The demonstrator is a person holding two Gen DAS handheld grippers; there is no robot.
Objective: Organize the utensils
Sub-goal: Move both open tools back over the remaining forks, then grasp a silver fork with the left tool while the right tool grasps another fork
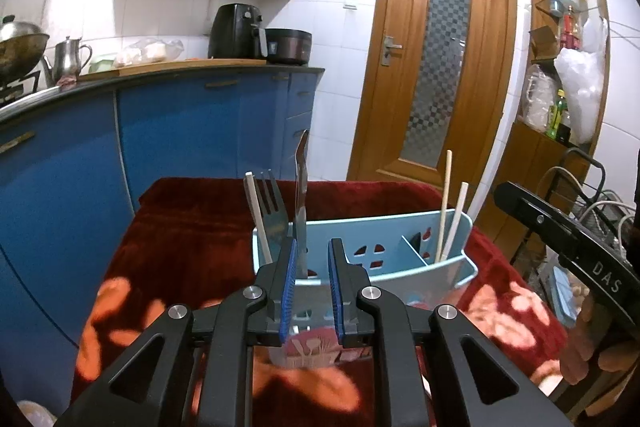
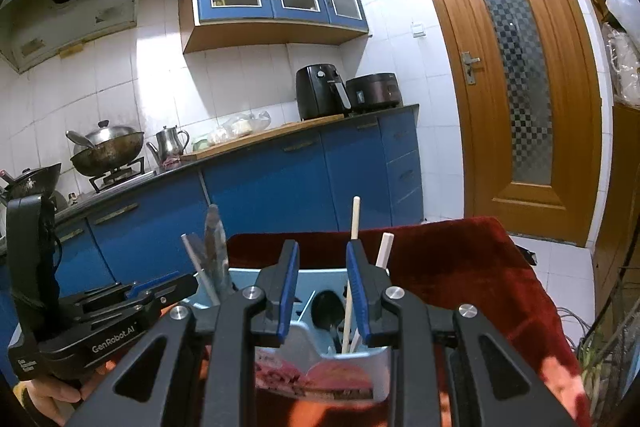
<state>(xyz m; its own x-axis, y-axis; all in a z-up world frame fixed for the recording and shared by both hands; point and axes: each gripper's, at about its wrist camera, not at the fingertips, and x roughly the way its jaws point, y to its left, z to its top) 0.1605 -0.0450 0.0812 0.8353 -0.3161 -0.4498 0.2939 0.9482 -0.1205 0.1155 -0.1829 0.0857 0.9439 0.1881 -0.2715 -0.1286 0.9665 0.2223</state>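
Note:
A light blue utensil holder (image 1: 384, 239) with divided compartments stands on a red blanket (image 1: 192, 235). Its left compartment holds a fork (image 1: 272, 203), a steel knife or spatula (image 1: 302, 195) and a white chopstick (image 1: 256, 215). Its right compartment holds two chopsticks (image 1: 448, 203). My left gripper (image 1: 313, 255) is open just in front of the holder, the steel utensil's handle standing beside its left finger. My right gripper (image 2: 322, 267) is open over the holder (image 2: 320, 311), where a dark spoon (image 2: 326, 307) and chopsticks (image 2: 352, 267) stand.
Blue kitchen cabinets (image 1: 180, 131) with a counter, air fryer (image 1: 236, 31) and rice cooker lie behind. A wooden door (image 1: 436, 67) is at the back right, shelves (image 1: 568, 47) further right. The left gripper body shows in the right wrist view (image 2: 100, 315).

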